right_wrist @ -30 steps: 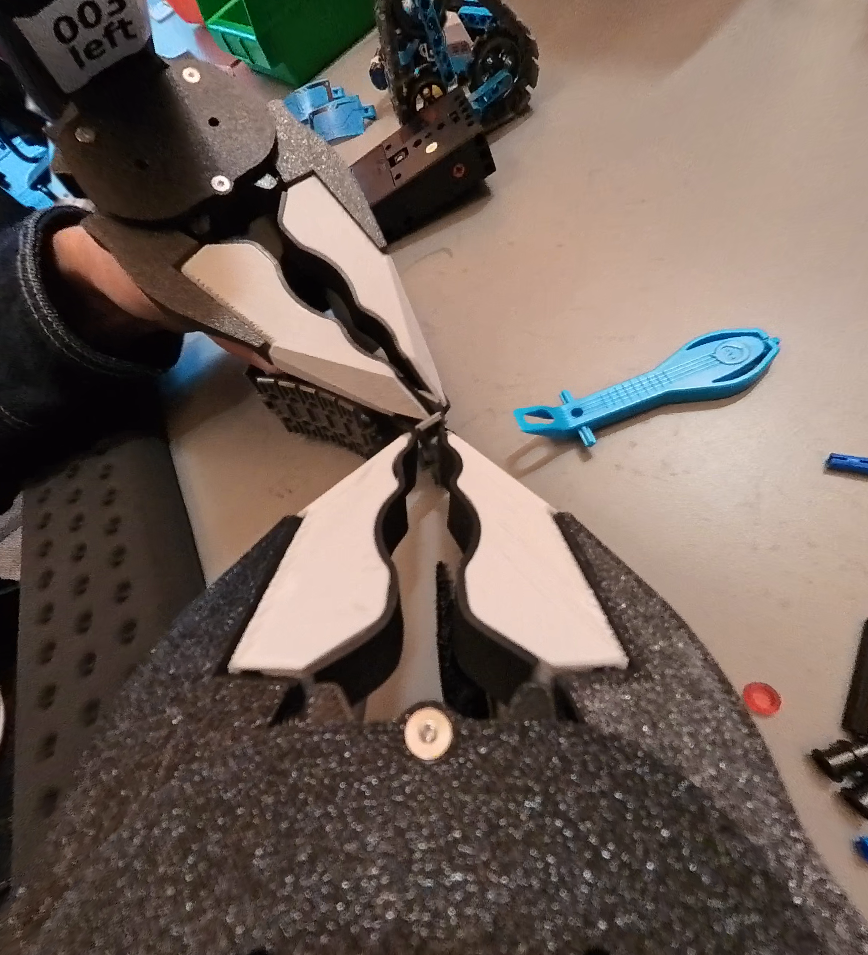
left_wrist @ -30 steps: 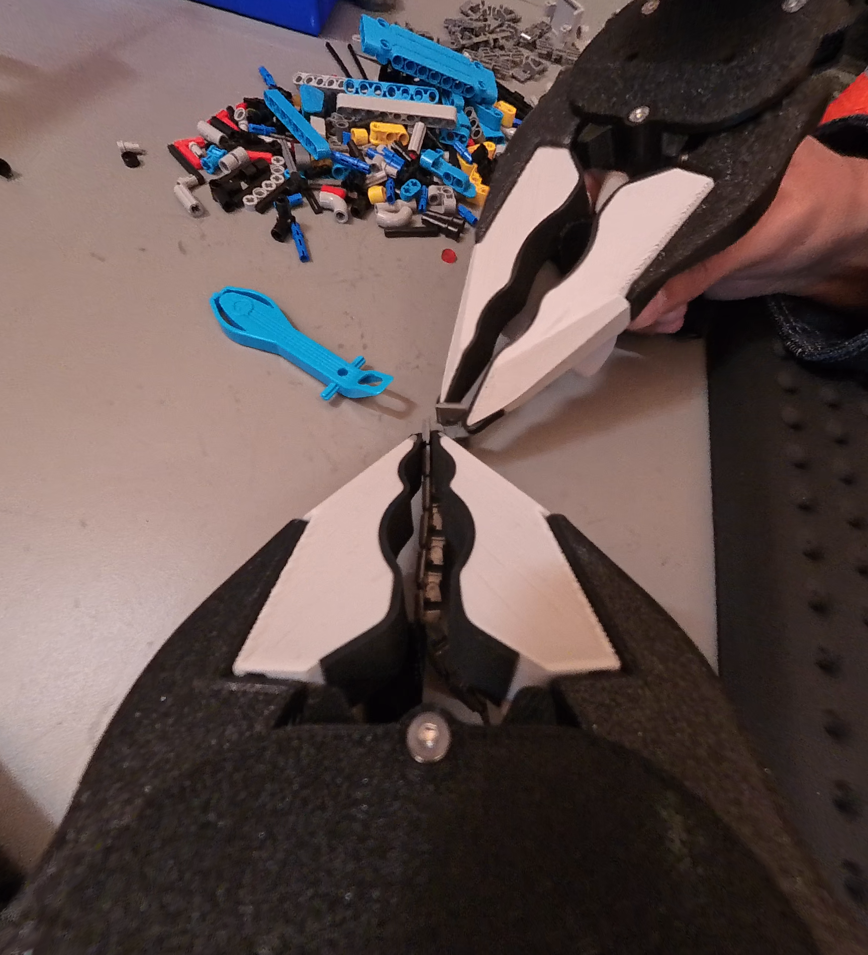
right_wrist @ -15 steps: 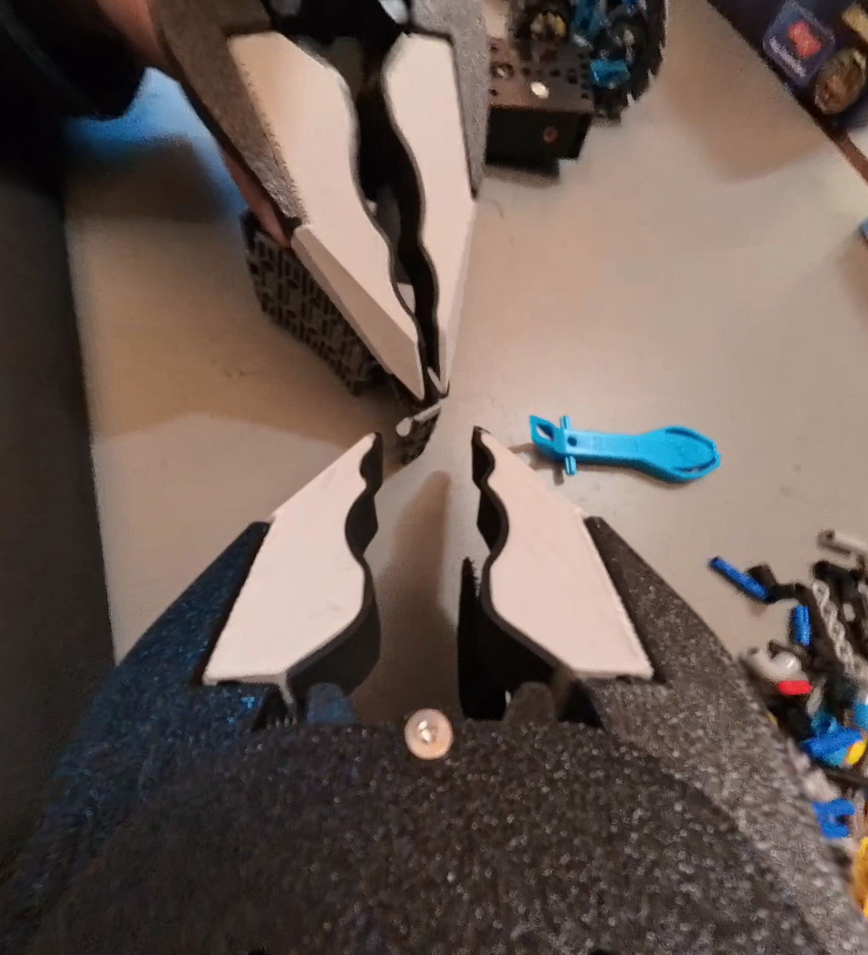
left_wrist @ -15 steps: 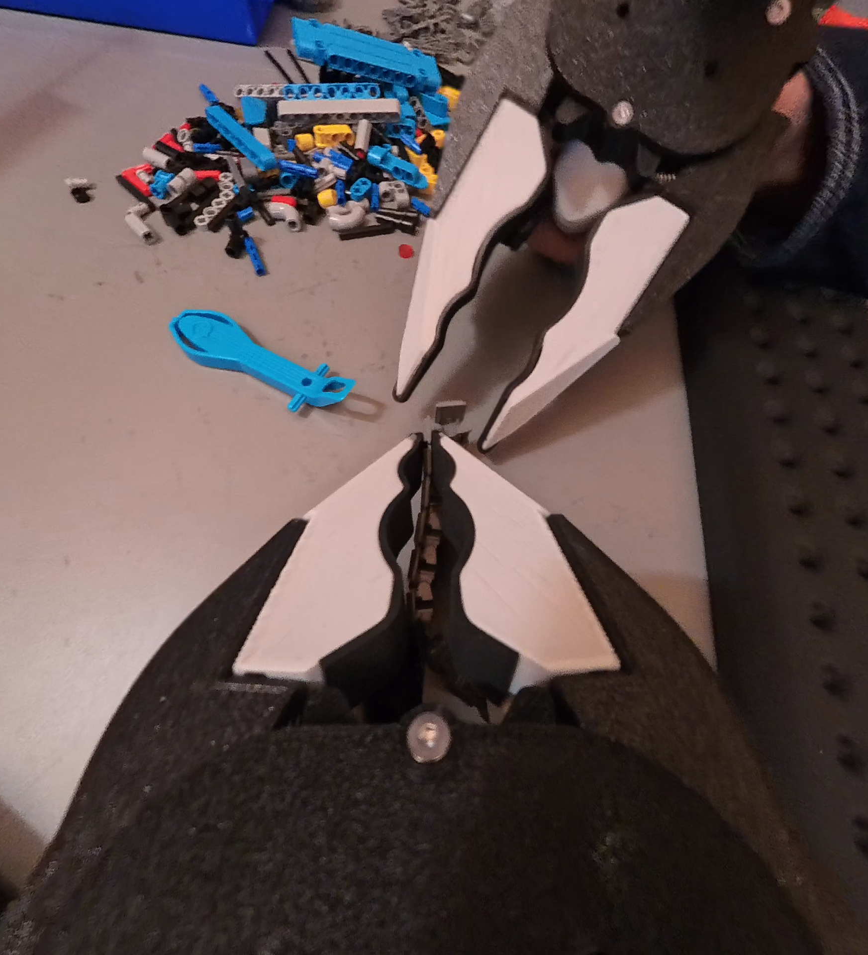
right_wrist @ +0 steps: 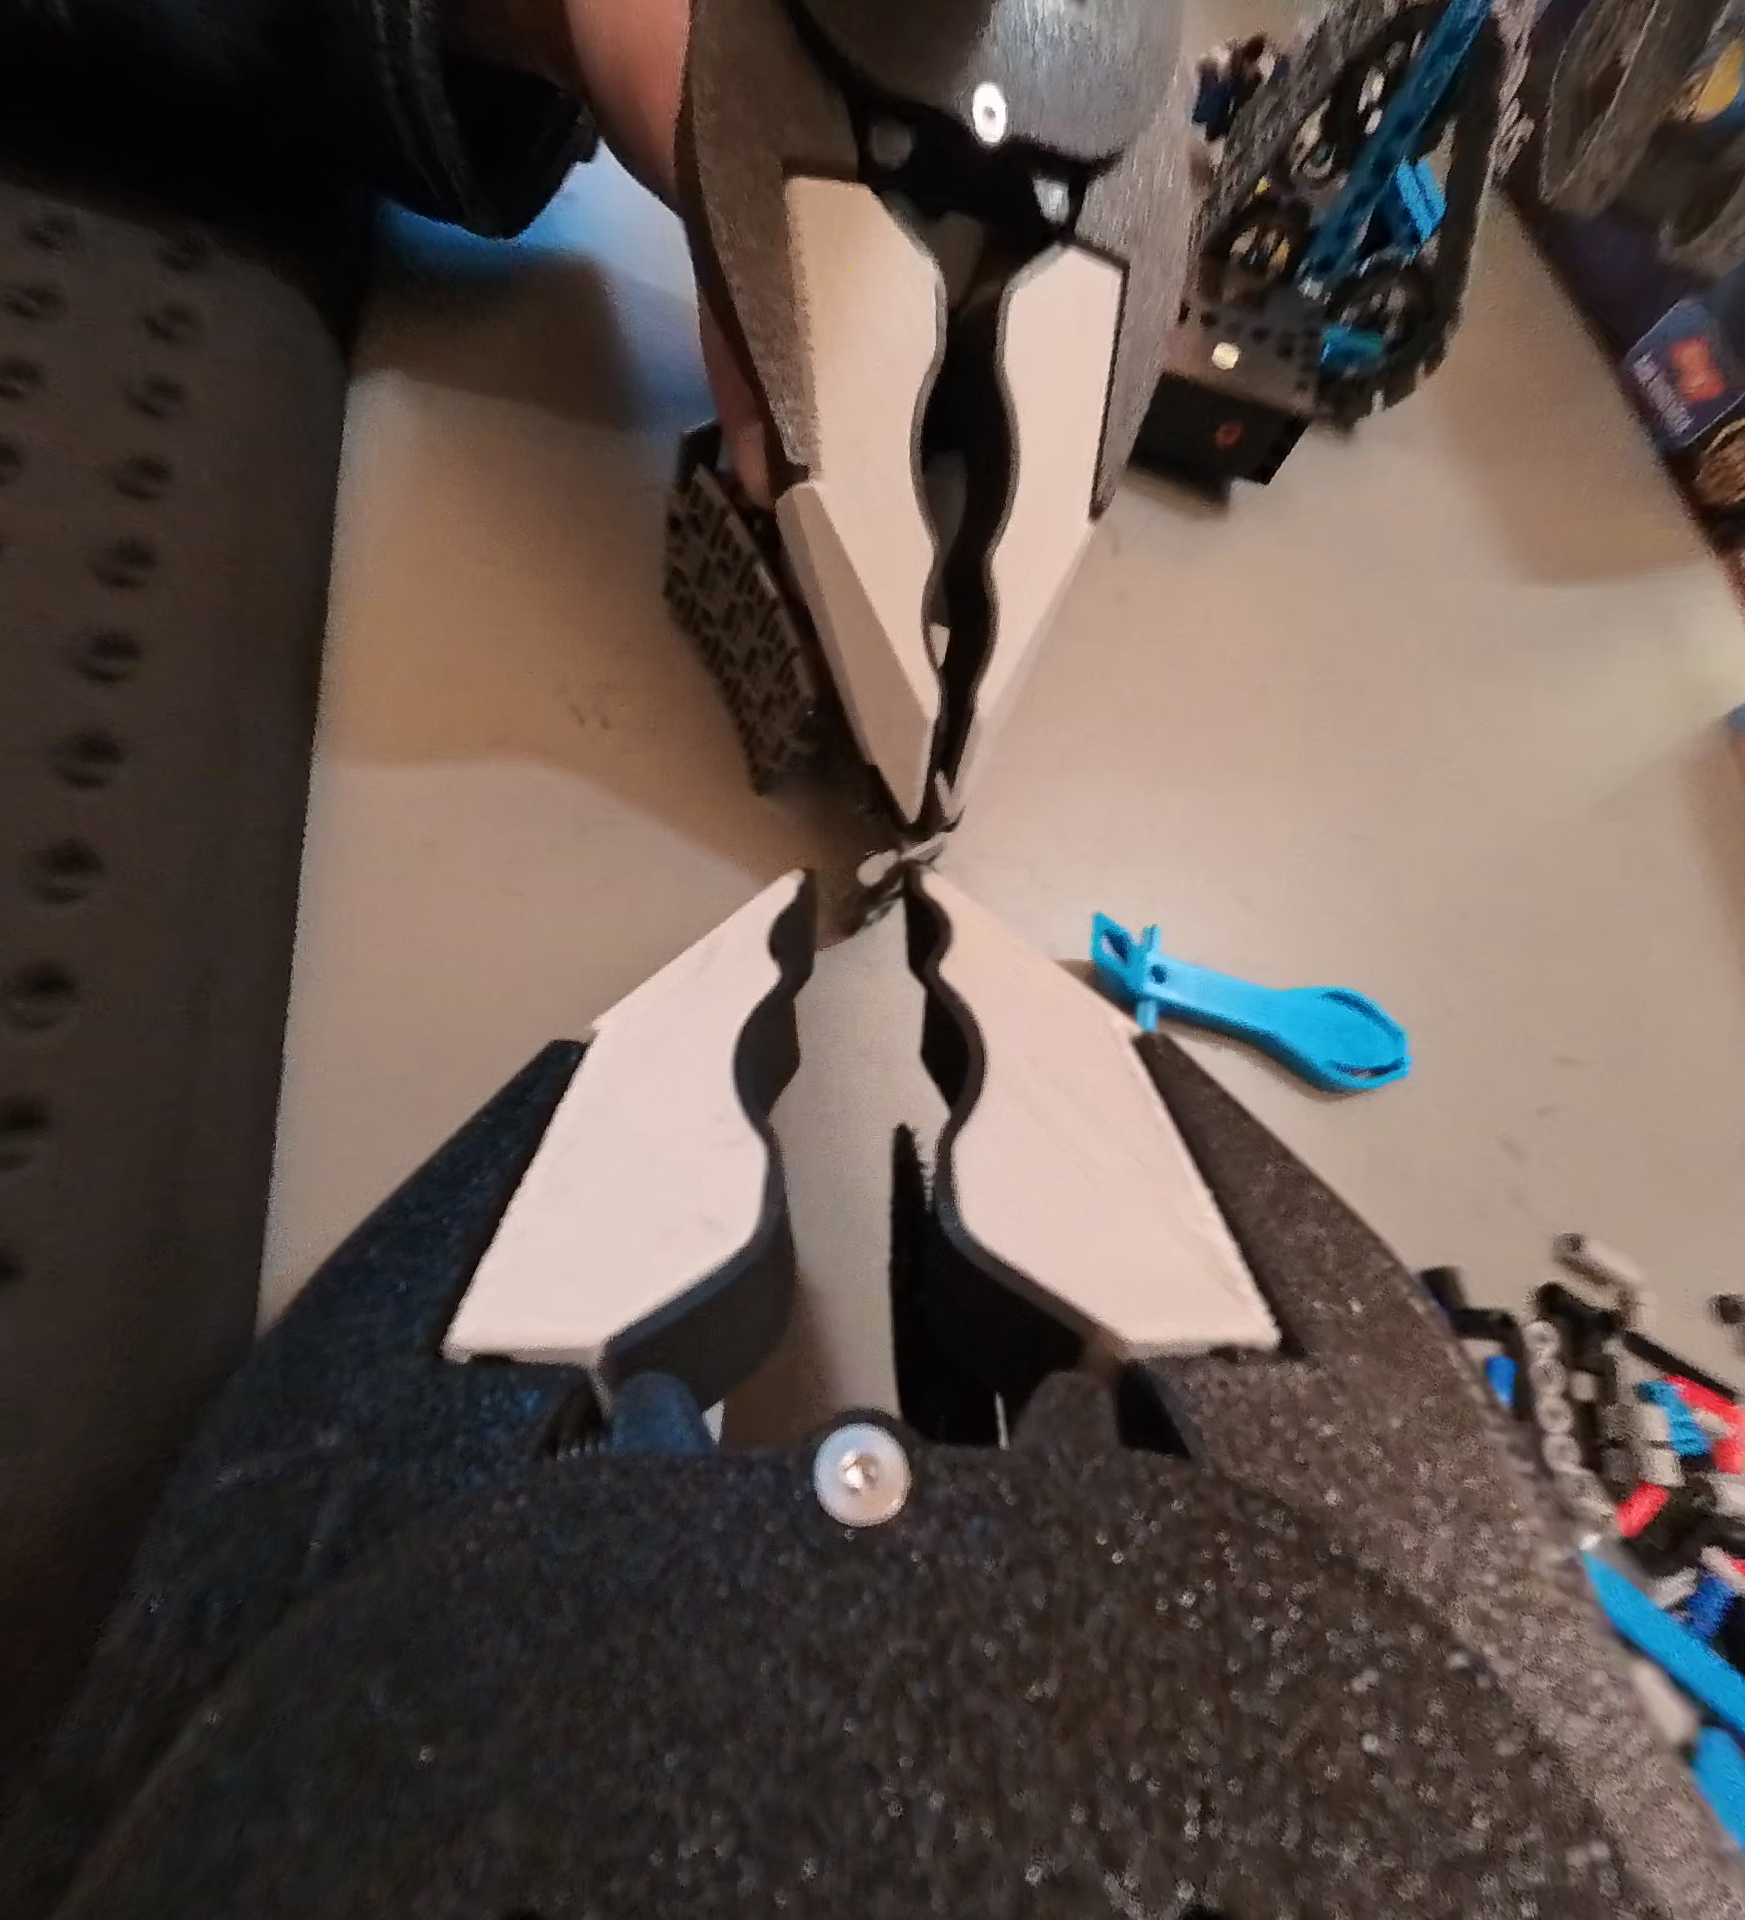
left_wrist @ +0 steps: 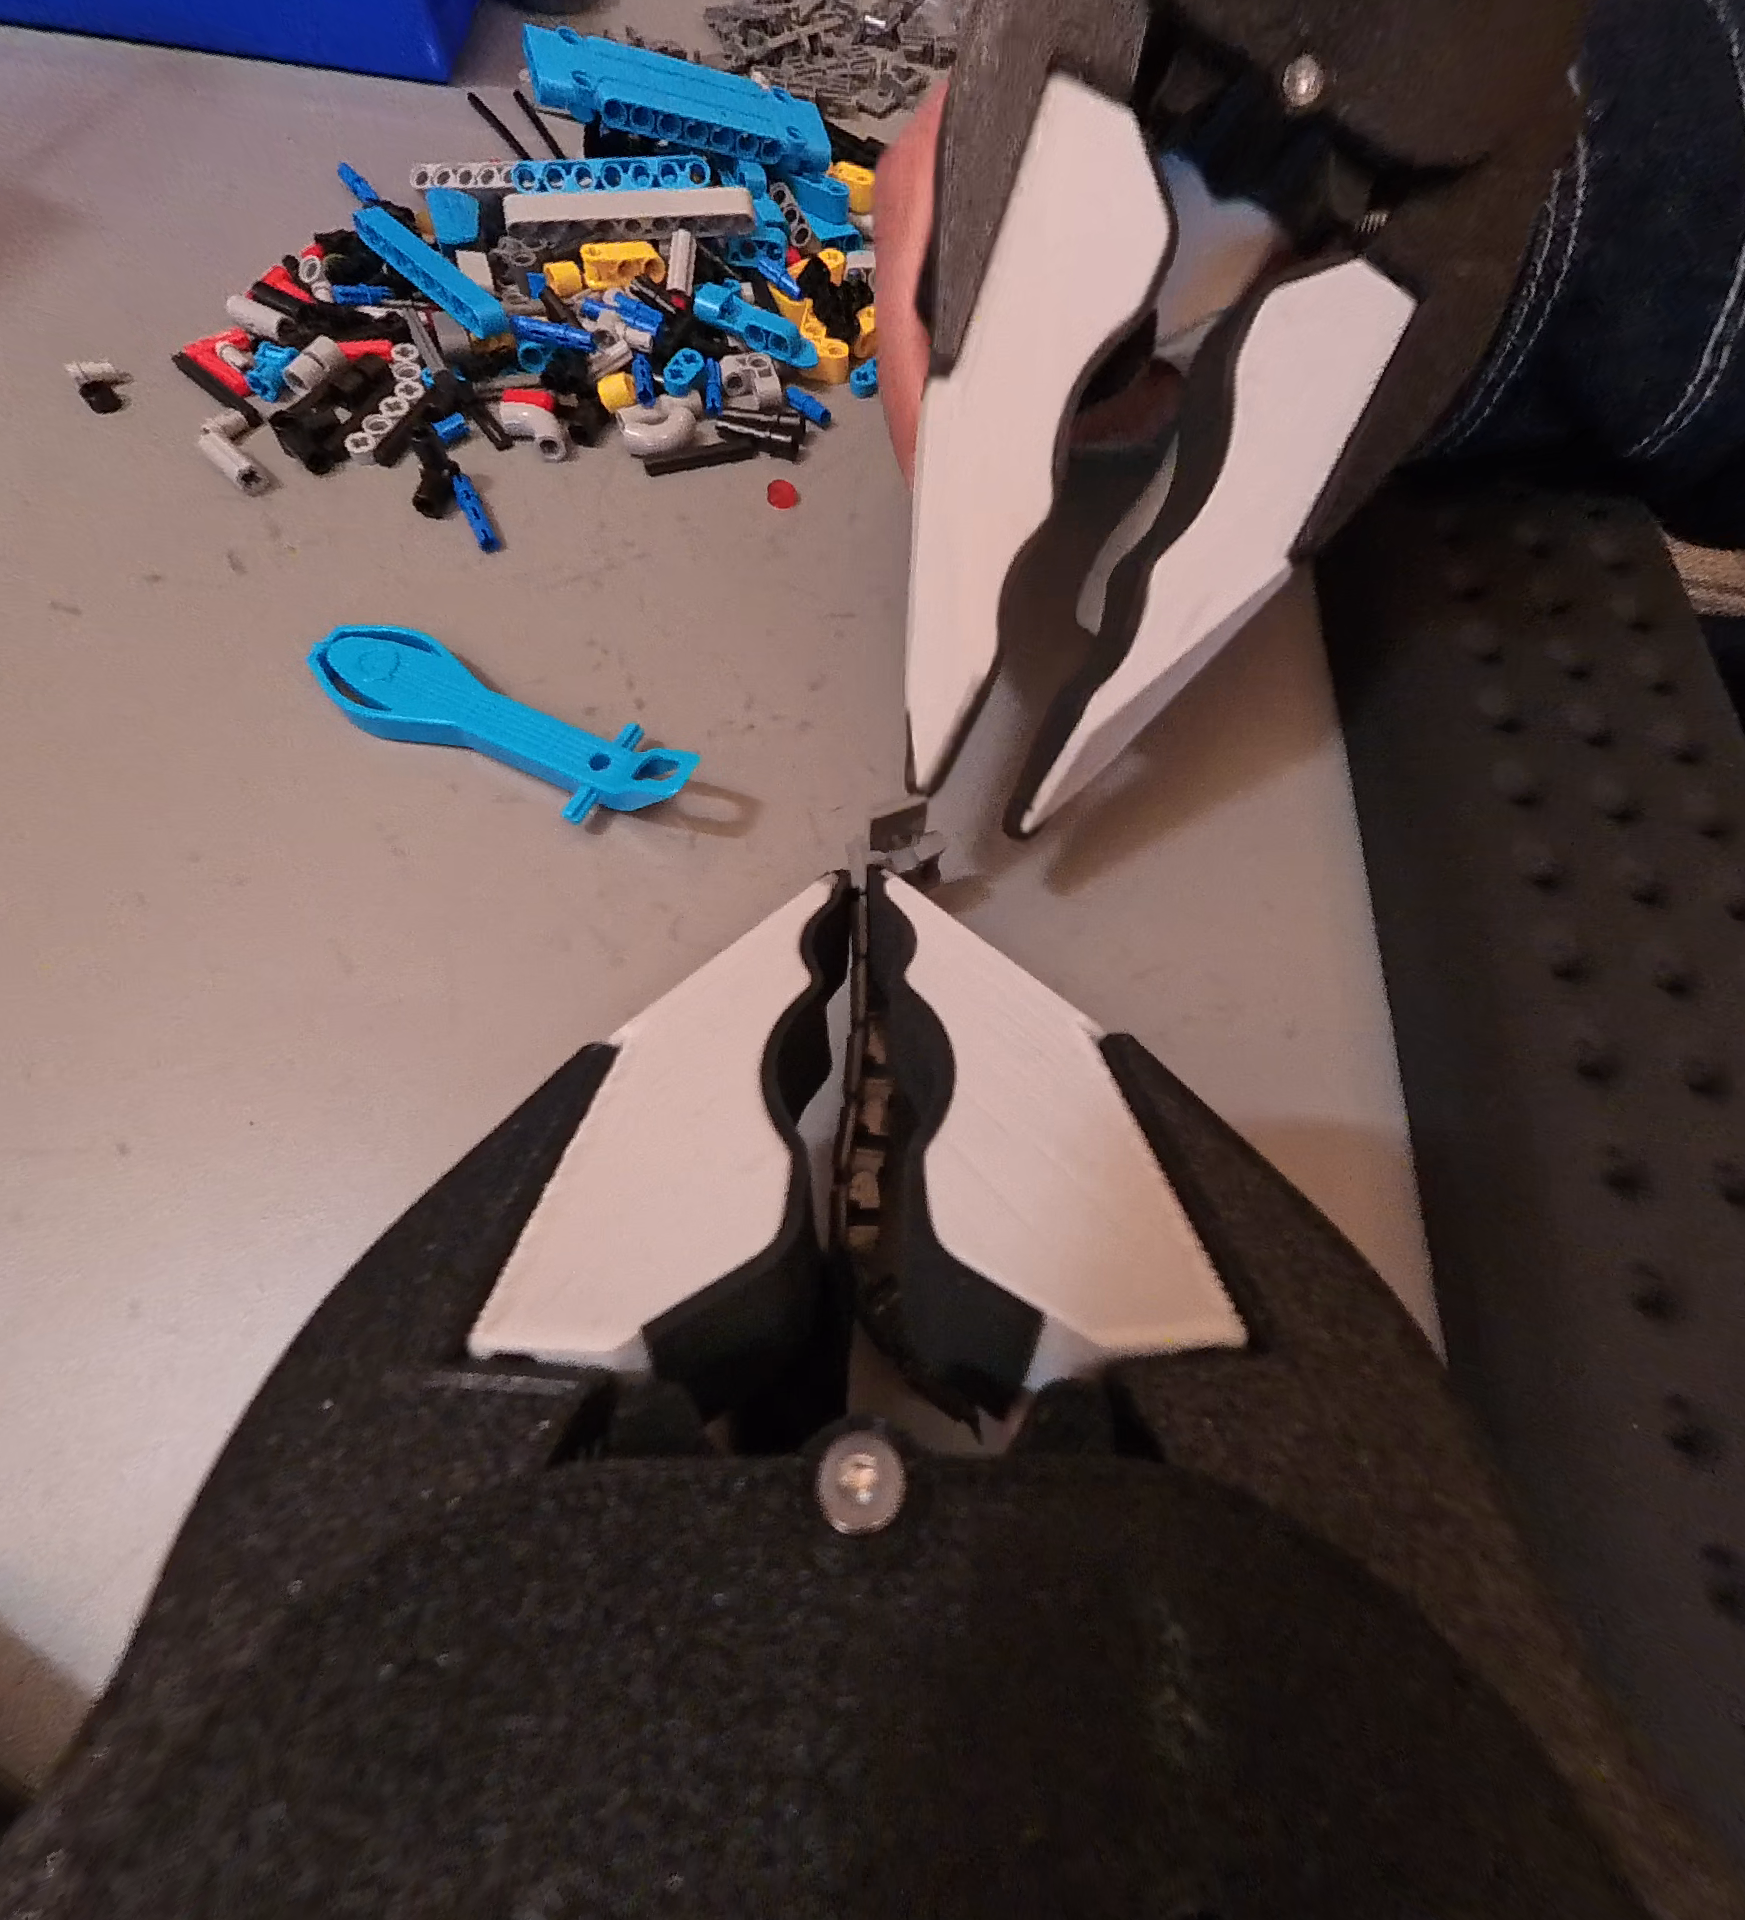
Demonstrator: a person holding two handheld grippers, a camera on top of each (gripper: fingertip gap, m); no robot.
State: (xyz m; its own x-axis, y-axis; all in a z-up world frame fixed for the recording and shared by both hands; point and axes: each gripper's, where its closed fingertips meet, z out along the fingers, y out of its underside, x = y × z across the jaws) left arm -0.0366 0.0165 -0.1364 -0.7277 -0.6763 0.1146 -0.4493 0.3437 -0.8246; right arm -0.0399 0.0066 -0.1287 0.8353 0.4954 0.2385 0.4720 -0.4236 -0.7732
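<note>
Since the earlier frames, right gripper (left_wrist: 967,805) has narrowed its jaws but remains apart, tips flanking the small grey piece (left_wrist: 899,840) on the track strip's end. Left gripper (left_wrist: 855,883) is clamped on the black track strip (left_wrist: 863,1101). Blue tool (left_wrist: 494,720) and loose brick pile (left_wrist: 556,301) lie on the table (left_wrist: 224,987), well apart.

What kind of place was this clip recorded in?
Probably a hobby or workshop table for toy brick building: a grey tabletop with a loose brick pile, a blue separator tool, a built tracked vehicle, and boxes at the side.
</note>
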